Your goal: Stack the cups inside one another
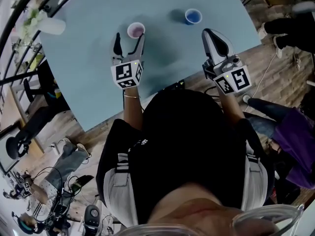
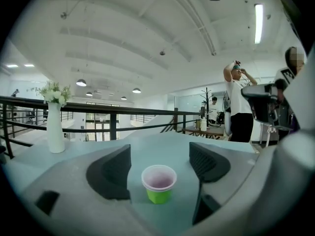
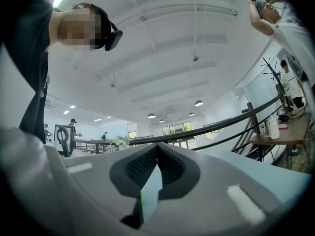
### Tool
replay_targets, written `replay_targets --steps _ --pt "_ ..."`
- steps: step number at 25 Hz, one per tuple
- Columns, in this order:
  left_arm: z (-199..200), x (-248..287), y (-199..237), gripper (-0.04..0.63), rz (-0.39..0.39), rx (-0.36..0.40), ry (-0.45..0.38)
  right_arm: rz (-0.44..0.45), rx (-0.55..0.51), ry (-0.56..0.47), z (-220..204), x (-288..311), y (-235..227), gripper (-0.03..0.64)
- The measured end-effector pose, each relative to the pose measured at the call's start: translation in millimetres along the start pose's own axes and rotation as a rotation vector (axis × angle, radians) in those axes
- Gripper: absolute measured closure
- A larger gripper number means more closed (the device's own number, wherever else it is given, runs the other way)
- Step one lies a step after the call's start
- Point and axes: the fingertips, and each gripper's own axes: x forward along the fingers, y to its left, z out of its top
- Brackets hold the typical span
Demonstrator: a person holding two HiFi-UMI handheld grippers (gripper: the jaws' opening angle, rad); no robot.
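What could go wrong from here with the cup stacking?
1. The nested pink-in-green plastic cups stand free in front of the open left gripper. An off-centre approach could let one jaw tip them over.
2. The right gripper is shut. If it moves forward like that, it might knock the small blue plastic cup away instead of grasping it.

A small plastic cup (image 2: 159, 183), pale pink at the rim and inside and lime green on its lower wall, stands upright and mouth up on the pale blue tabletop (image 1: 88, 58). It may be two cups nested. A small blue plastic cup (image 1: 193, 16) stands upright, well apart to its right and slightly farther back.
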Motion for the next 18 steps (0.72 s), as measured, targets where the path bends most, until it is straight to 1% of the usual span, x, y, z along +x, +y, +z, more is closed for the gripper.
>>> replay_targets --steps 3,4,5,6,7,12,15,18 --pt "18.3 -20.6 -6.6 0.346 0.018 0.019 -0.038 -0.005 0.013 -0.006 -2.2 -4.3 -10.2 0.615" --pt "23.3 -27.6 -7.3 0.414 0.03 0.021 -0.051 -0.005 0.018 -0.008 -3.1 -5.3 -12.2 0.615" --pt "27.8 -34.5 -7.1 0.501 0.044 0.022 -0.065 -0.005 0.021 -0.009 -4.2 -5.7 -13.3 0.615" --pt "31.5 -40.8 -6.5 0.565 0.055 0.026 -0.076 -0.006 0.022 -0.01 -5.8 -5.4 -13.7 0.615" --pt "34.3 -46.3 -6.0 0.6 0.059 0.032 -0.084 -0.007 0.022 -0.011 -7.9 -4.4 -13.4 0.615" --pt "40.7 -64.0 -12.2 0.6 0.05 0.059 -0.08 -0.024 0.003 0.002 -25.8 -0.6 -16.5 0.615" --pt "44.2 -68.7 -19.5 0.6 0.049 0.061 -0.087 -0.042 0.018 0.01 -33.1 -4.1 -24.1 0.615" --pt "46.8 -73.7 -23.7 0.6 0.051 0.069 -0.095 -0.04 0.028 0.007 -34.3 -6.6 -21.8 0.615"
